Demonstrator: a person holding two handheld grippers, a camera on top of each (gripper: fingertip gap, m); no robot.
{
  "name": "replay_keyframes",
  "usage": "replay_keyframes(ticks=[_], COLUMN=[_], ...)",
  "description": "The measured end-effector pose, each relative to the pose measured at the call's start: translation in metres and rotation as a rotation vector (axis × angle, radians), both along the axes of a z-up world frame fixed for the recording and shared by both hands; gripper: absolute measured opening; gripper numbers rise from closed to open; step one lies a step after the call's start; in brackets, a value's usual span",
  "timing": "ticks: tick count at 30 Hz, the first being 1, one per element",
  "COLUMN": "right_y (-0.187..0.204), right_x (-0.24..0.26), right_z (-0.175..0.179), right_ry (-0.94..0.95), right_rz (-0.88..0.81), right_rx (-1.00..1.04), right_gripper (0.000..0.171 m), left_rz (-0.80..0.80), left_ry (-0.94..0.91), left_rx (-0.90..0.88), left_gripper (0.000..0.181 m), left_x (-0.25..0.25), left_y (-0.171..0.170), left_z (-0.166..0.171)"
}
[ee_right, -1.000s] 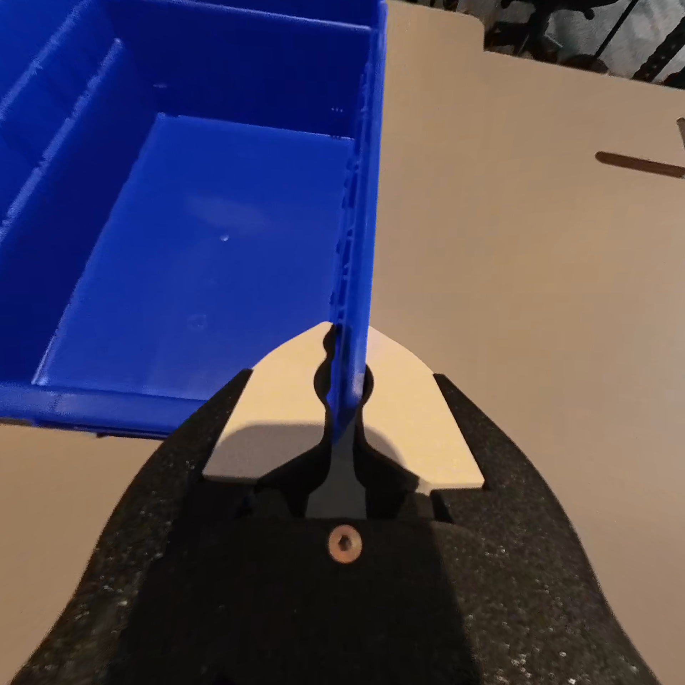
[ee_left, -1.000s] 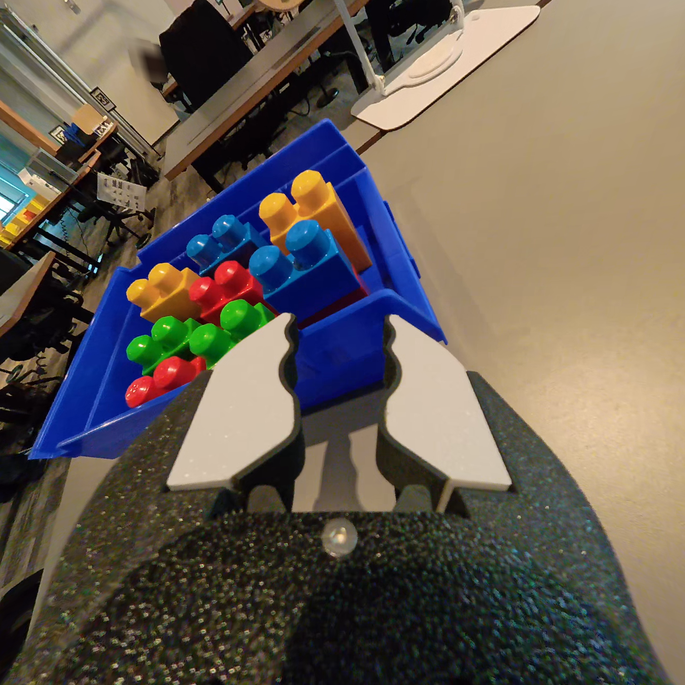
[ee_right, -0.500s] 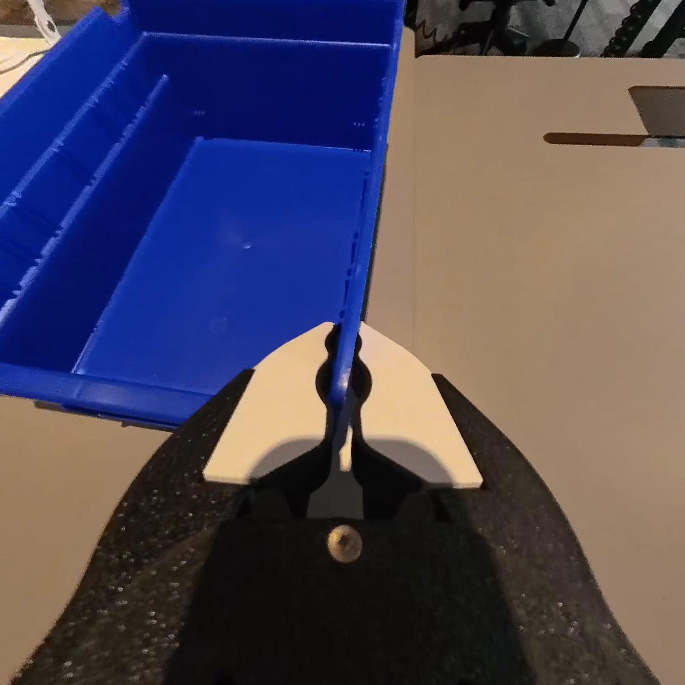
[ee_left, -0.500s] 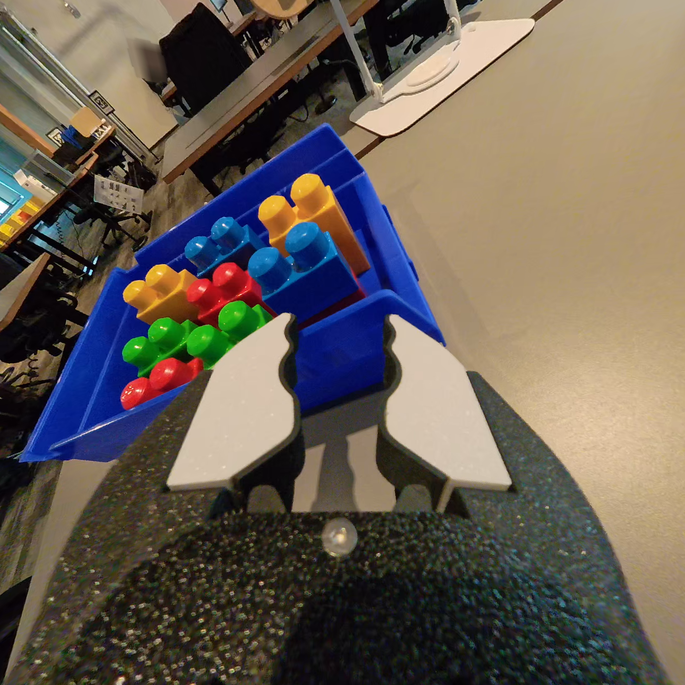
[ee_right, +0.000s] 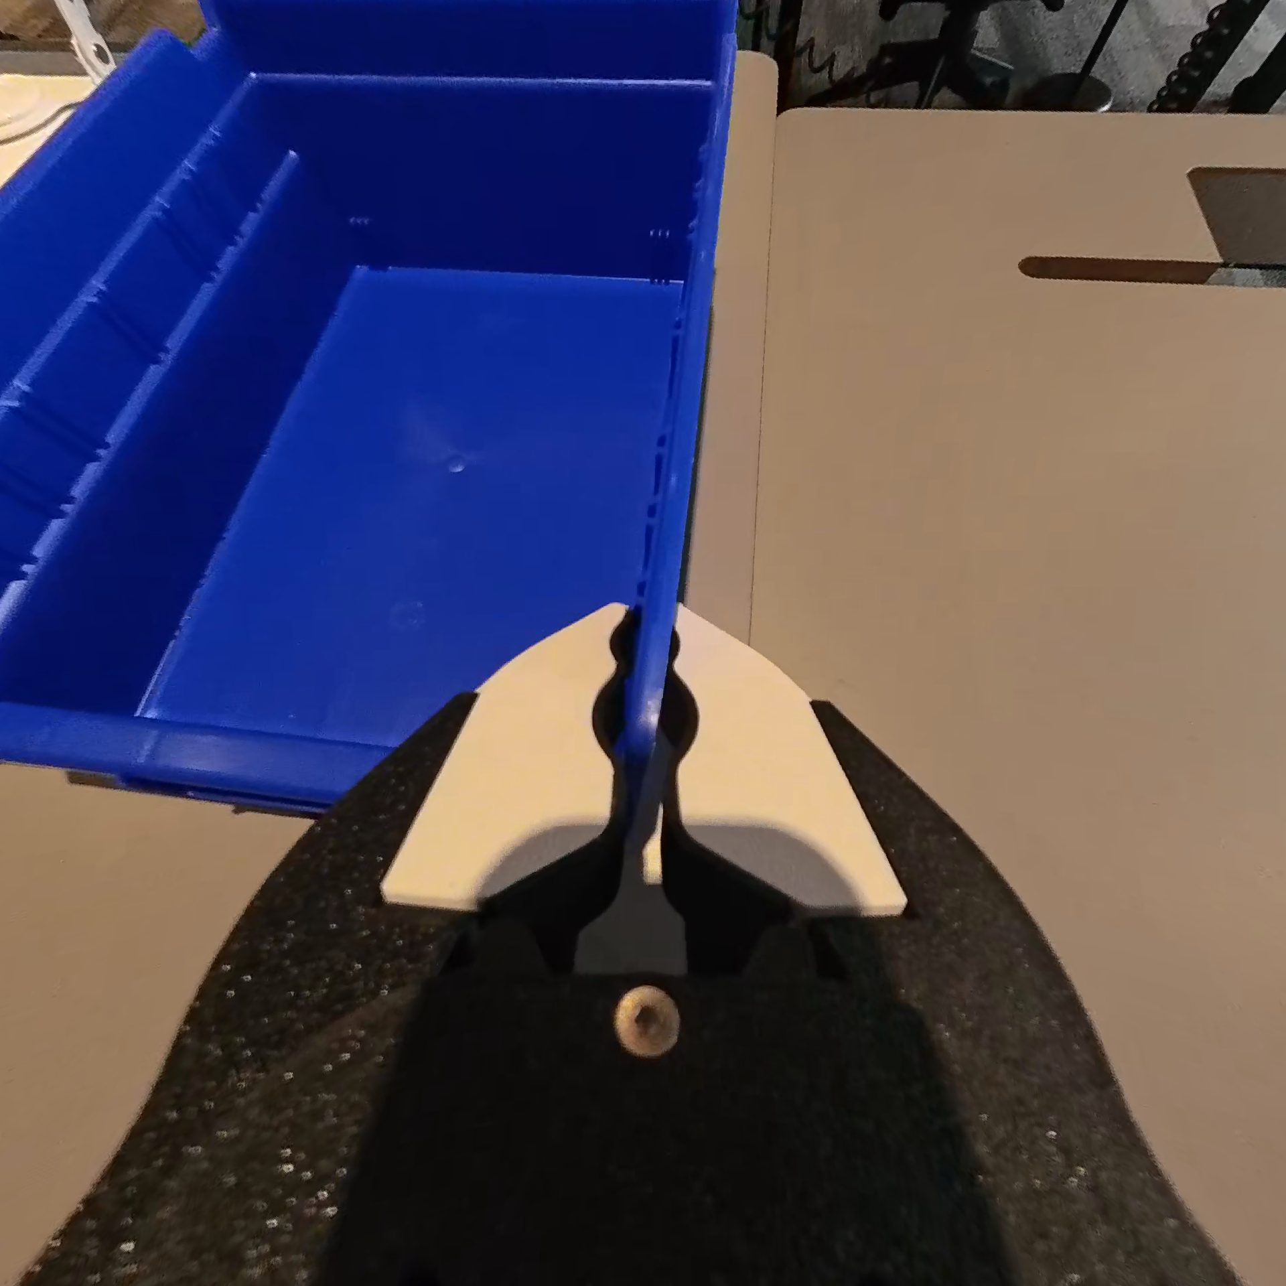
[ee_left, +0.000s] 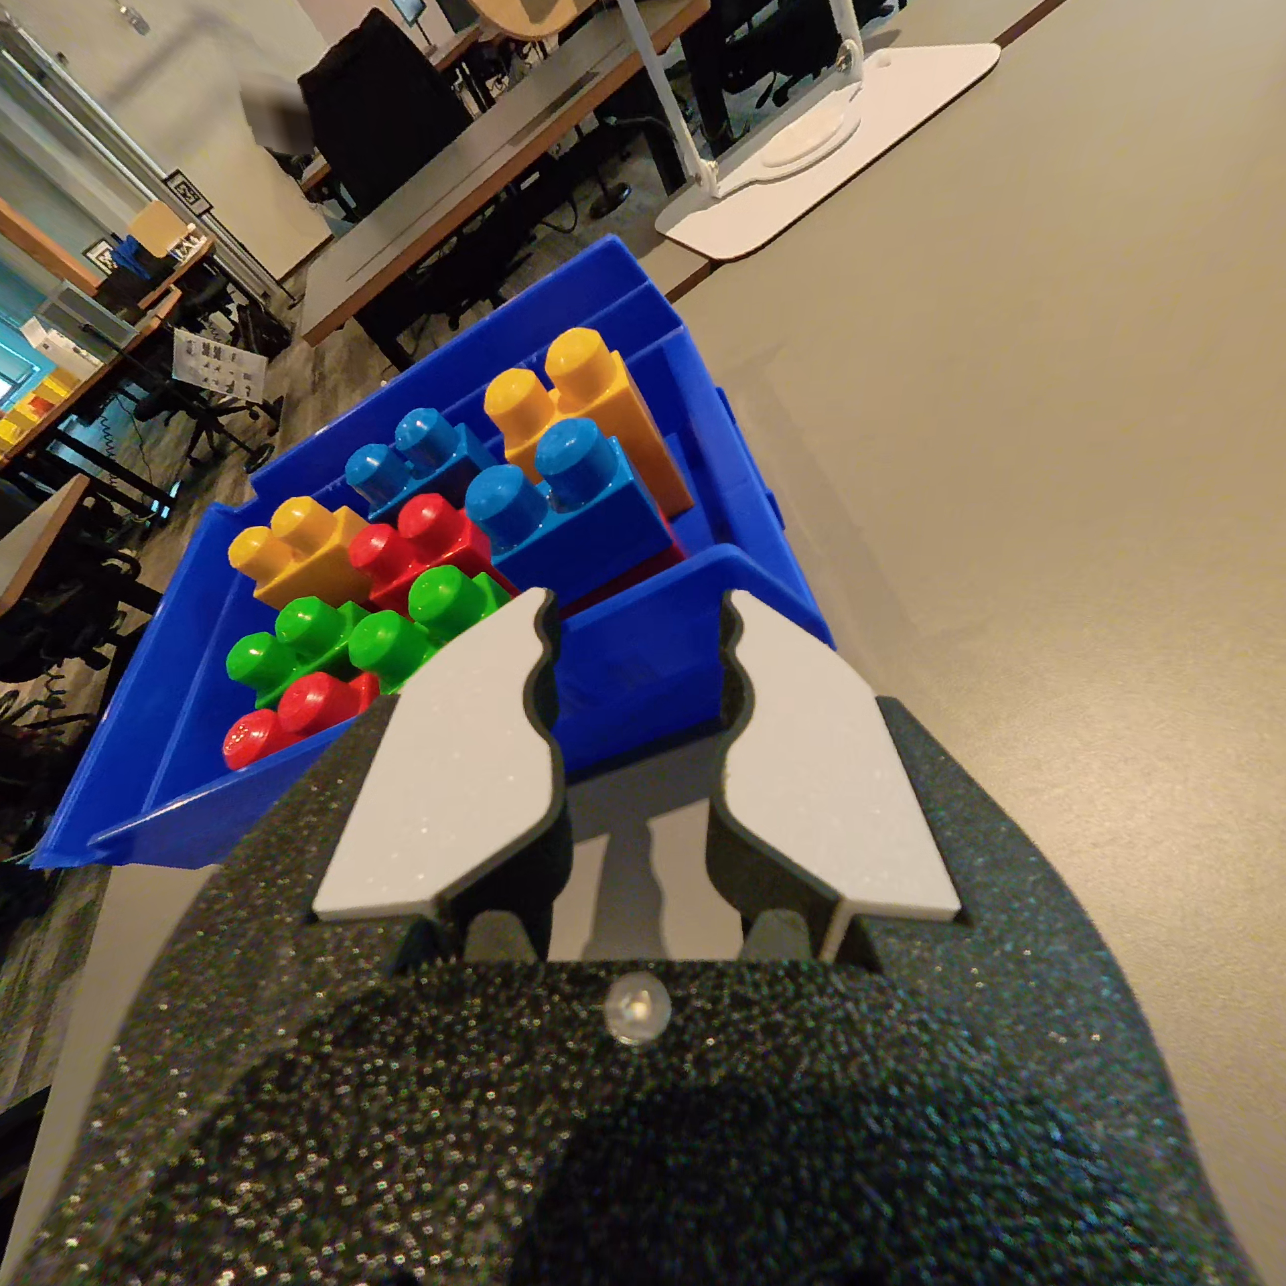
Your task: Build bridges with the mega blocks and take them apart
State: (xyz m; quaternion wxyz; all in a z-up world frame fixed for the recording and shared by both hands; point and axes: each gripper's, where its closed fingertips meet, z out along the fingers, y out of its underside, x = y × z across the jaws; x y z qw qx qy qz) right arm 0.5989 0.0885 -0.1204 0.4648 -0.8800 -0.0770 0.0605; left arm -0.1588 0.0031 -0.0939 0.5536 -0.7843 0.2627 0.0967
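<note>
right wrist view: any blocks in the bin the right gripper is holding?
No. The blue bin shows only a bare floor, while the right gripper is shut on its side wall.

The empty blue bin (ee_right: 431, 445) has slid back, showing its far wall.

I can read nothing for certain. In my left camera's upper left, a white printed sheet (ee_left: 219, 365) hangs by a desk and two black-and-white square marker signs (ee_left: 188, 191) sit on the wall, all too small. The blue bin (ee_right: 487, 174) floor bears a blurred round moulded mark.
</note>
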Motion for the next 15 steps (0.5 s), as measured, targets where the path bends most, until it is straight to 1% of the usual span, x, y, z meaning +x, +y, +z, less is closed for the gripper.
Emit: replay_keyframes(ticks=[1,2,5,6,8,10,11,12,13,15], right_y=[-0.001,-0.002,-0.009,-0.013,-0.025,-0.043,-0.052,-0.064,-0.076,-0.092], right_x=[0.0,0.002,0.002,0.0,-0.003,-0.018,-0.028,-0.046,-0.066,-0.092], right_z=[0.0,0.0,0.004,0.008,0.021,0.04,0.049,0.059,0.068,0.079], right_ry=[-0.004,-0.011,0.029,0.058,0.08,0.054,0.026,0.001,-0.023,-0.136], right_rz=[-0.004,-0.015,-0.029,-0.027,-0.016,0.033,0.058,0.122,0.182,0.221], right_rx=[0.005,0.014,0.044,0.064,0.123,0.202,0.242,0.279,0.315,0.345], right_gripper=[0.005,0.012,0.041,0.048,0.056,0.058,0.065,0.056,0.053,0.051], left_rz=[0.0,0.001,0.002,0.004,0.007,0.008,0.007,0.006,0.006,0.008], left_ry=[0.0,-0.001,-0.006,-0.009,-0.016,-0.022,-0.022,-0.019,-0.018,-0.014], left_rx=[0.0,0.0,-0.001,-0.002,-0.001,0.002,0.003,0.003,0.0,-0.011], left_gripper=[0.043,0.043,0.043,0.043,0.043,0.043,0.043,0.043,0.043,0.043], left_x=[0.0,0.0,0.0,0.0,0.0,0.0,0.0,0.0,0.0,0.0], left_y=[0.0,0.0,0.0,0.0,0.0,0.0,0.0,0.0,-0.001,-0.001], left_z=[0.0,0.0,0.0,0.0,0.0,0.0,0.0,0.0,0.0,0.0])
